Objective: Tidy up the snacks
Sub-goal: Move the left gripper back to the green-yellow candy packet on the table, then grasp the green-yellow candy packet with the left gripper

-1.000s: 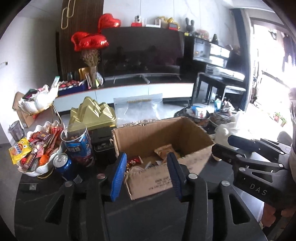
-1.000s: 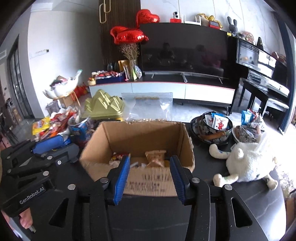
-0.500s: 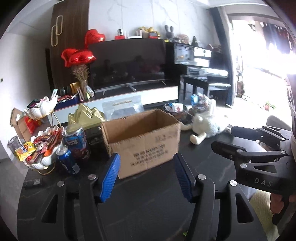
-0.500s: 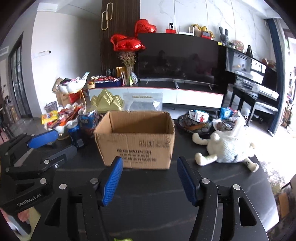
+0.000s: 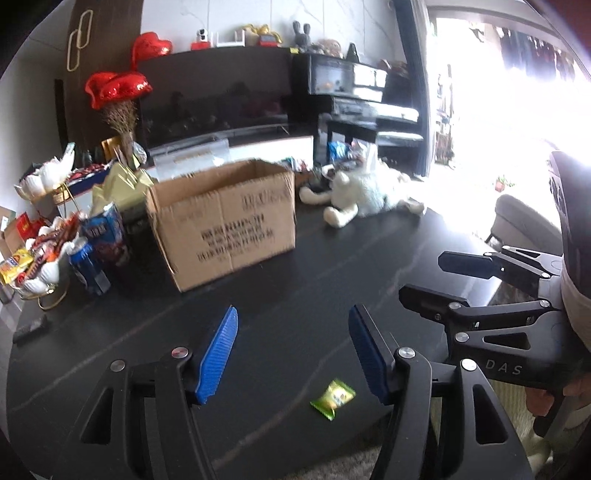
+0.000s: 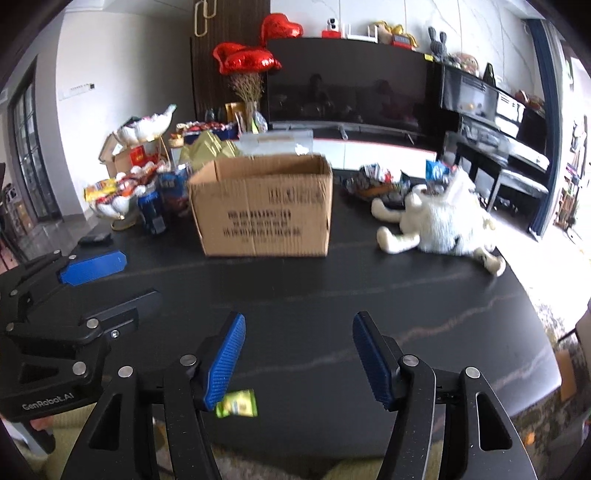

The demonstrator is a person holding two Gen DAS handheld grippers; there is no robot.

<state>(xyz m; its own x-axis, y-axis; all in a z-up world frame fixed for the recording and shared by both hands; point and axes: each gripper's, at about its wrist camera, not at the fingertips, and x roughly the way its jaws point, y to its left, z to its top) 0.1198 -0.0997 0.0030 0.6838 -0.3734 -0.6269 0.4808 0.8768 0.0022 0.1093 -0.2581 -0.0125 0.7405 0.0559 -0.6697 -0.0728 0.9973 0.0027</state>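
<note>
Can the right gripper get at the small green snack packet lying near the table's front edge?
Probably yes. The small green snack packet lies alone on the black table, just below the right gripper, whose jaws stand open and empty. Nothing lies between them; the left gripper hangs beside it, also open.

You're facing a white marble-look wall (image 6: pixel 461 33) w/ a big dark TV (image 6: pixel 347 92) on a low white console (image 6: pixel 384 151). Black piano (image 6: pixel 491 110) and bench (image 6: pixel 521 184) to the right — hard daylight blowing out the window side (image 5: pixel 517 92). Red heart balloons (image 6: pixel 247 61) by a dark wood panel (image 6: pixel 229 48); black tabletop (image 6: pixel 369 295) up front.
</note>
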